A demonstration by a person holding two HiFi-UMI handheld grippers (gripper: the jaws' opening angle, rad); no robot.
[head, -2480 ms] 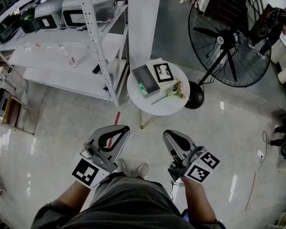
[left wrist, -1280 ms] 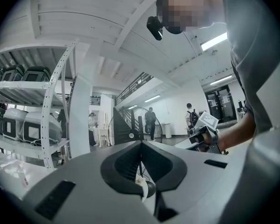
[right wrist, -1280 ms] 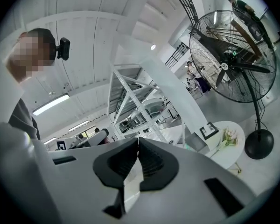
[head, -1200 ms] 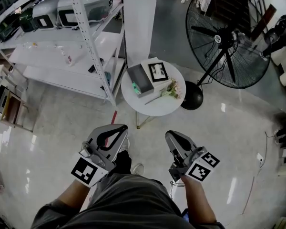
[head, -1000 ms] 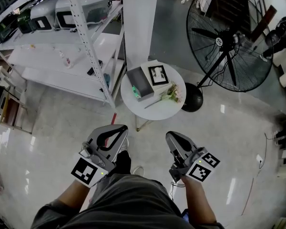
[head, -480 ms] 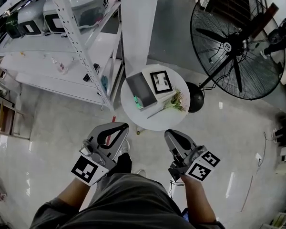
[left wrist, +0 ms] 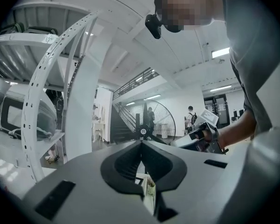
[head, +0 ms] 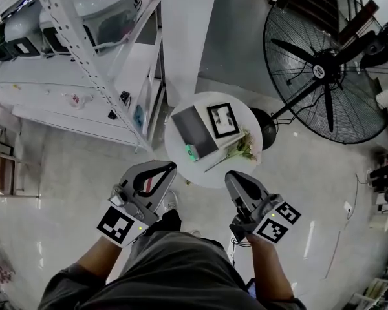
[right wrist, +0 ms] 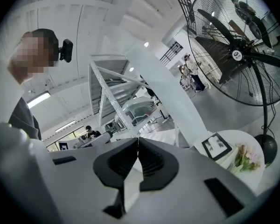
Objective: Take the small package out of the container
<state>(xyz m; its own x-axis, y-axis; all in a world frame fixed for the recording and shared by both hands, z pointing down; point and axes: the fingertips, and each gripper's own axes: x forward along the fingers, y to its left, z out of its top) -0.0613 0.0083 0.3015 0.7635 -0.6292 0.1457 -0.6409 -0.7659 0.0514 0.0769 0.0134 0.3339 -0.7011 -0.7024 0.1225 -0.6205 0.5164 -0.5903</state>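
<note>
The left tongs (head: 170,166) and the right tongs (head: 229,175) are both closed tight and empty. They are held level before the body, probably because the round worktop (head: 244,116) is not yet in reach. There the small green package (head: 191,151) lies at the near end of the grey container (head: 195,129).

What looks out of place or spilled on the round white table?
Nothing is spilled or broken. Only the flower sprig lies loose and flat on the round table, with no vase, beside the grey container.
</note>
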